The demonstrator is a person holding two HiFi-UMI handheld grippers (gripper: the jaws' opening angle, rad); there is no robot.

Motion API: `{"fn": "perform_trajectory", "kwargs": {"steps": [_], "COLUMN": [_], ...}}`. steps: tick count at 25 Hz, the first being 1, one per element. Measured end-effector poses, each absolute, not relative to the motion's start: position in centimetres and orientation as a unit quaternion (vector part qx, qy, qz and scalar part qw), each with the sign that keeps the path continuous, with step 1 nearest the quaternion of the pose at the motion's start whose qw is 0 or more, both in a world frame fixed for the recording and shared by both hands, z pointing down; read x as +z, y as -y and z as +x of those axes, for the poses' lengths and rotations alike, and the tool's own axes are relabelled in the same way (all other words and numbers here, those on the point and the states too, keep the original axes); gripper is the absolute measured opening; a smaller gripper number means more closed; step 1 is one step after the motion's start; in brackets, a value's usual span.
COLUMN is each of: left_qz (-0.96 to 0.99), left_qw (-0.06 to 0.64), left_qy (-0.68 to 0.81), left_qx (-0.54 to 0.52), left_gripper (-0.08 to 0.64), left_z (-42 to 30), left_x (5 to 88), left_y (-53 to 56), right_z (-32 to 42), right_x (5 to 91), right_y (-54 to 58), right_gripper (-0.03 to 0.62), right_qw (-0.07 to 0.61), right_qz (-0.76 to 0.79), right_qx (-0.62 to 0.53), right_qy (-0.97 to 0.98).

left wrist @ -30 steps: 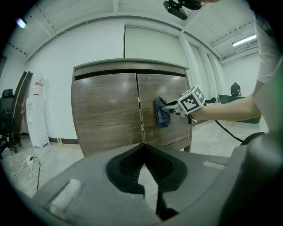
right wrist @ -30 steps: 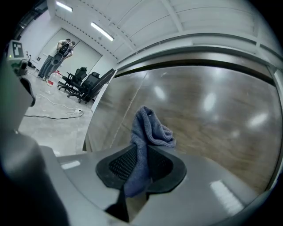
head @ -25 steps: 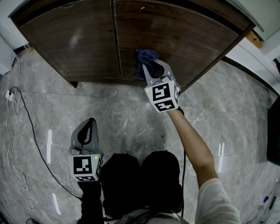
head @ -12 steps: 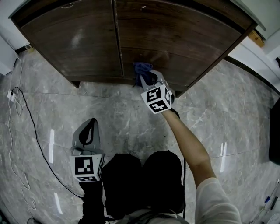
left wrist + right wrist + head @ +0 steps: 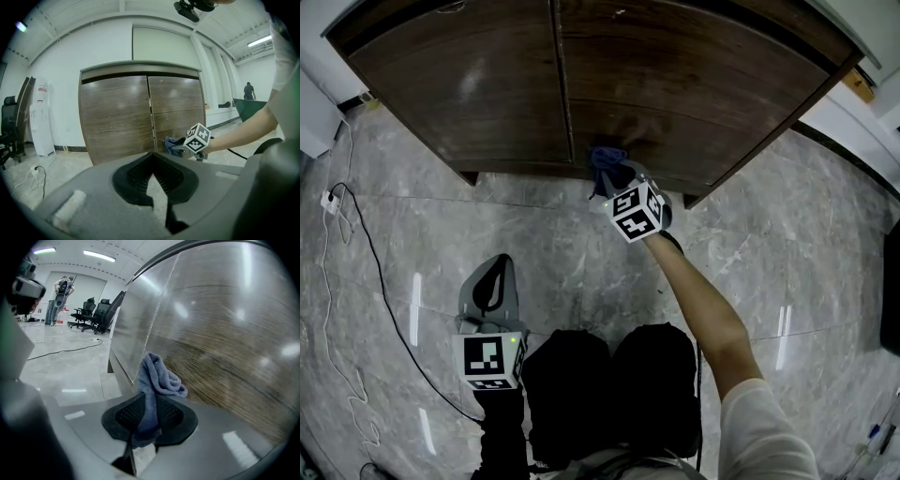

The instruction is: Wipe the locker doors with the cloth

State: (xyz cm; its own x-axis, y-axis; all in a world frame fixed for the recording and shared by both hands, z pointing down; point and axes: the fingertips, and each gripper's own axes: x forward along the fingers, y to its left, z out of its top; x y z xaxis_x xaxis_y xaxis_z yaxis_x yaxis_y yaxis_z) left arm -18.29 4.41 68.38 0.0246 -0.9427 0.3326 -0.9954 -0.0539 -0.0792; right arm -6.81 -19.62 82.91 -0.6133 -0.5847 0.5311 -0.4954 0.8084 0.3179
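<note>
Locker doors [image 5: 675,84]: low corner of the right door, beside the seam, is under work. Right gripper [image 5: 614,171] angled down, fingers pinching cloth [image 5: 602,157] so the bunched end presses the wood. Left gripper [image 5: 494,272] parked clear, fingers together, empty.

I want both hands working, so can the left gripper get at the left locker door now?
Probably, with a forward reach: only floor lies between the left gripper and the left door. It is empty, though; the right gripper has the cloth.

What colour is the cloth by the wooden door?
Blue. The cloth shows best in the right gripper view, pinched between the fingers.
</note>
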Motion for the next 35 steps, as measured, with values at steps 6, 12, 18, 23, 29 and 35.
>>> {"fn": "perform_trajectory", "kwargs": {"steps": [6,12,18,23,29,35], "left_qz": [0.709,0.713,0.716,0.714,0.713,0.715], "left_qw": [0.086,0.087,0.087,0.086,0.087,0.09], "left_qy": [0.684,0.681,0.679,0.682,0.683,0.68], "left_qx": [0.148,0.142,0.136,0.135,0.134,0.133], "left_gripper": [0.003,0.002,0.003,0.002,0.003,0.002], "left_z": [-18.7,-18.1,-17.7,-18.0,-18.1,-18.0], "left_x": [68.2,68.0,67.8,67.7,67.7,67.7], "left_y": [-4.6,-4.5,-4.7,-5.0,-5.1,-5.1], "right_z": [-7.4,-8.6,-8.9,-8.8,-9.6,-10.3], "right_x": [79.3,72.0,67.6,64.7,60.2,55.0], "right_y": [19.5,19.6,19.7,19.8,19.8,19.8], "right_gripper": [0.072,0.072,0.072,0.072,0.072,0.072], "right_qw": [0.302,0.265,0.244,0.226,0.217,0.193], "right_qz": [0.303,0.309,0.316,0.326,0.324,0.322], "right_qx": [-0.095,-0.129,-0.153,-0.164,-0.19,-0.223], "right_qy": [0.899,0.904,0.904,0.903,0.901,0.9]}}
